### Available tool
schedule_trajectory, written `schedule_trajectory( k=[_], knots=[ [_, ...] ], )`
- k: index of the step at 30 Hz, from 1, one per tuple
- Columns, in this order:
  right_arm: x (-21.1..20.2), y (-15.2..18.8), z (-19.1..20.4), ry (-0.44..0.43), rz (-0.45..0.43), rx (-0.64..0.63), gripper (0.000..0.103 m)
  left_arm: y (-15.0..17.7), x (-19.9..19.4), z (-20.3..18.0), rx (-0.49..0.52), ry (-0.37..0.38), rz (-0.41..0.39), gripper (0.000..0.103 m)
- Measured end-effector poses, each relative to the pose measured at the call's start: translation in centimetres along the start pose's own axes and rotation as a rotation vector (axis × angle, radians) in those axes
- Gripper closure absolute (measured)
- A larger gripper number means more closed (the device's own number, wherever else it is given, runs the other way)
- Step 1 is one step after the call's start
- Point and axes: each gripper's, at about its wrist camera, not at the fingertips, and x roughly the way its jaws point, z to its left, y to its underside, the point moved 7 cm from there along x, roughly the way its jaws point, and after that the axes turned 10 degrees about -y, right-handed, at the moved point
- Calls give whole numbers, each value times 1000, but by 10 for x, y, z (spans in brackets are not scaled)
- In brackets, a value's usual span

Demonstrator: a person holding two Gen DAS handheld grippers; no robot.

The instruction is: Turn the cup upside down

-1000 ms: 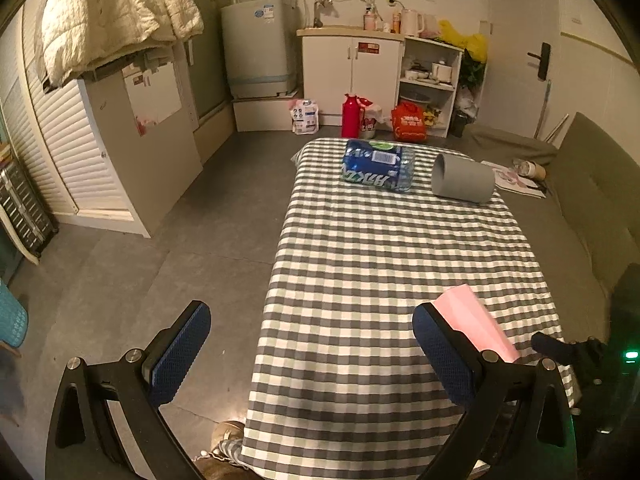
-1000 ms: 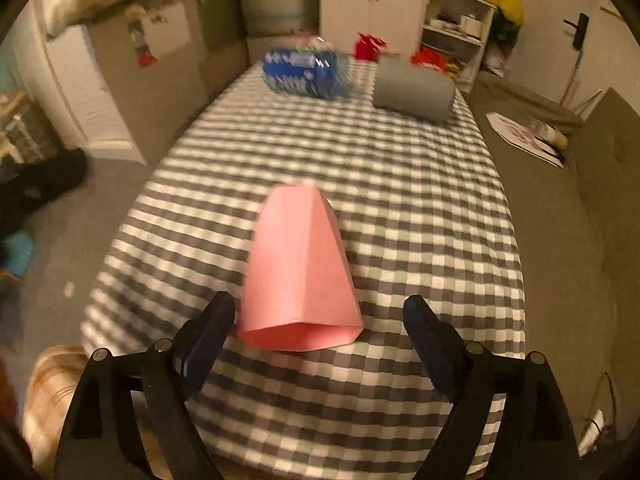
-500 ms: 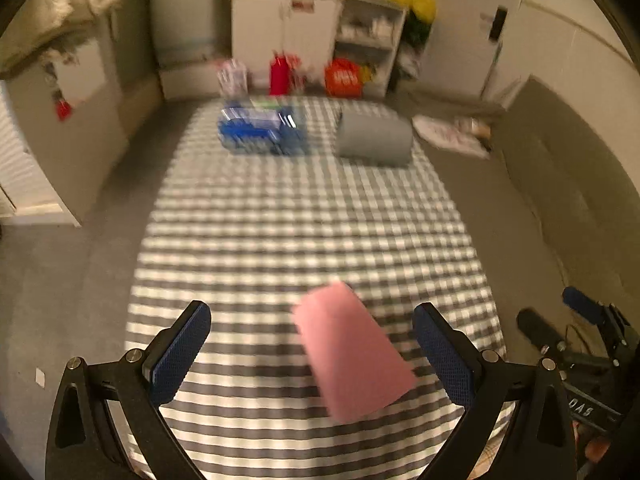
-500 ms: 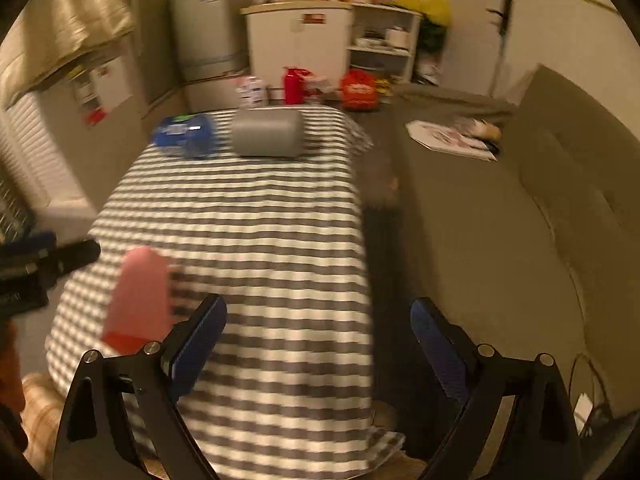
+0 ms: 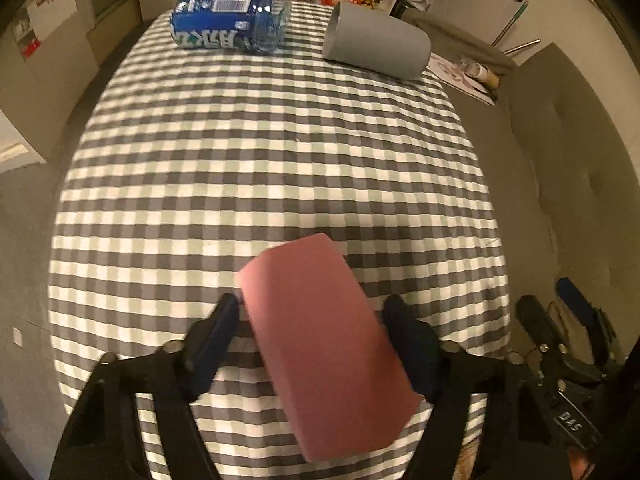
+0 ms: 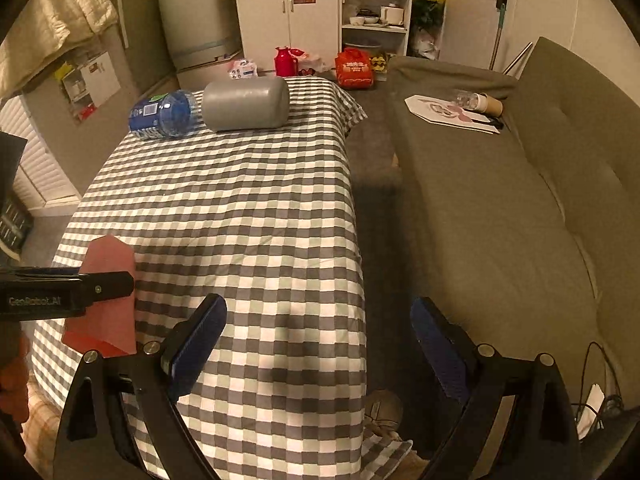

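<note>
A pink faceted cup lies on its side on the checked tablecloth near the front edge, its wide mouth toward me. My left gripper is open with a finger on each side of the cup; the right finger looks close to it, contact is unclear. In the right wrist view the cup is at the far left with the left gripper's finger across it. My right gripper is open and empty over the table's right edge.
A blue-wrapped pack of water bottles and a grey cylinder lie at the table's far end. A grey-green sofa runs along the right side. Cabinets and a shelf stand at the back.
My left gripper moved forward and right so its fingers now flank the pink cup, and they have narrowed. My right gripper swung right, away from the cup, and stays open.
</note>
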Motion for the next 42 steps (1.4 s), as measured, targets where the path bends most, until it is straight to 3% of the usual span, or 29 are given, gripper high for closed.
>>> schedule_trajectory(
  k=[3,7,18,37,40,42],
  knots=[
    [-3,-2,-4,24,-26,16,9,-8,-4,-8,19,1,-21,38],
    [-9,-6,-9,35,-53,32,9,-25,-22,-14,29,2,-118,41],
    [-6,-3,-12,46,-42,43,9,-49,-49,-22,122,-115,-381,42],
    [-10,-4,-19,48,-51,69,9,-27,-32,-39,207,-122,-385,44],
    [-13,-3,-20,44,-53,75,9,-25,-30,-41,232,-123,-370,37],
    [-19,-3,-19,36,-60,79,9,-23,-34,-42,237,-139,-385,23]
  ],
)
